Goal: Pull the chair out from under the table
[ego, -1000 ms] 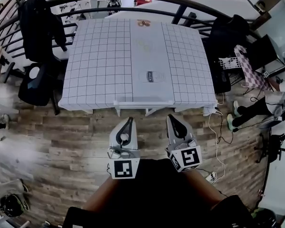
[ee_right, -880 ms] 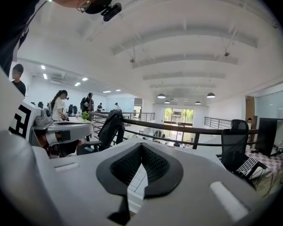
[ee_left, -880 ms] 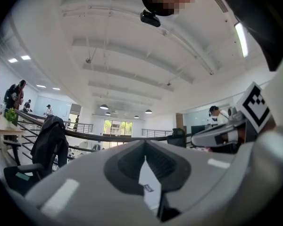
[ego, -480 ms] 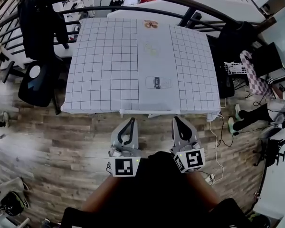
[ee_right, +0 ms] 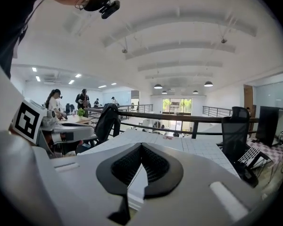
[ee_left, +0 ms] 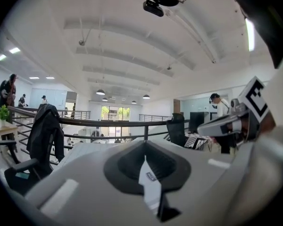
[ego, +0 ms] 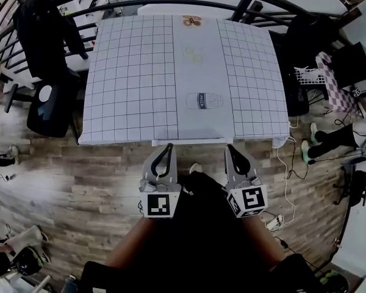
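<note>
The table [ego: 134, 72], covered with a white cloth with a grid, is the largest thing. Of the chair [ego: 192, 141] only a narrow white strip shows, tucked in at the table's near edge. The left gripper [ego: 167, 146] points at this edge near the strip's left end, the right gripper [ego: 229, 147] near its right end. Both have their jaws fully together and hold nothing.

No lettering is legible: a dark oval print [ego: 204, 101] on the gridded table [ego: 128, 72] is too small to read; cubes on the left gripper [ego: 168, 146] and right gripper [ego: 230, 148] show black-and-white square markers.
</note>
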